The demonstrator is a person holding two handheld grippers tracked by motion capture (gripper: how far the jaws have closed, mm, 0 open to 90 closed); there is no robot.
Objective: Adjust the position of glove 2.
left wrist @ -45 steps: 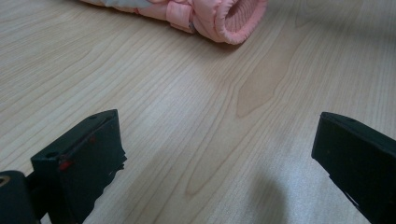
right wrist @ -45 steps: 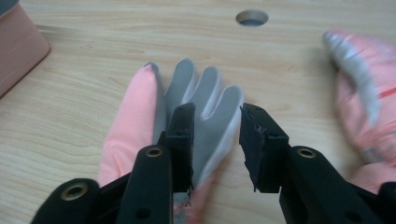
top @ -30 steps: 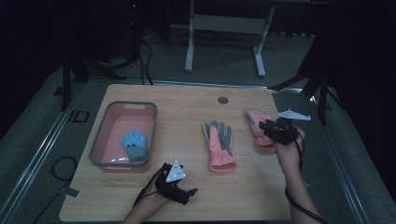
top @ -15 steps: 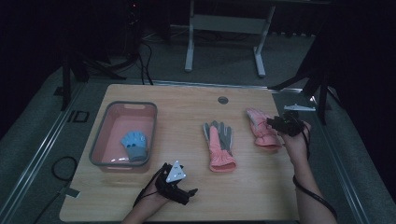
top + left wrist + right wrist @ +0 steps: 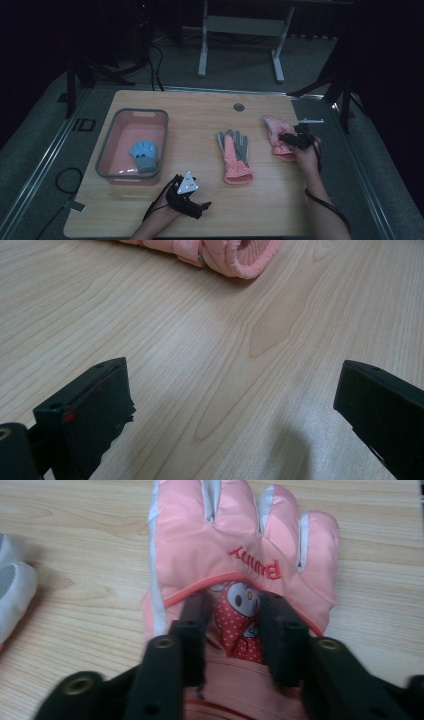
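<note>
Wooden table (image 5: pixel 270 210) spreads pale and grained under everything, with a small round grommet (image 5: pixel 239 107) near its far edge. Toward its left side sits a pink plastic bin (image 5: pixel 106 150) with a grey rim, and a blue glove (image 5: pixel 144 155) lies inside it on the floor of the bin. Near the middle of the table lies a pink and grey glove (image 5: pixel 235 156), palm up, fingers pointing to the far edge and cuff toward the person; its cuff shows at the top of the left gripper view (image 5: pixel 235 252). Well to its right, near the table's right edge, lies a pink "Bunny" glove (image 5: pixel 276 134), flat on the wood with its fingers pointing away; the right gripper view shows the red stitched word and a spotted cartoon patch on its back (image 5: pixel 240 555).

Right gripper (image 5: pixel 290 140) is down on that glove; its jaws have just been closing, and they pinch up a fold of the patch fabric (image 5: pixel 239 622) between the pads, near the cuff. Left gripper (image 5: pixel 187 197) rests near the table's near edge, left of centre, jaws spread wide over bare wood (image 5: pixel 230 405), holding nothing.
</note>
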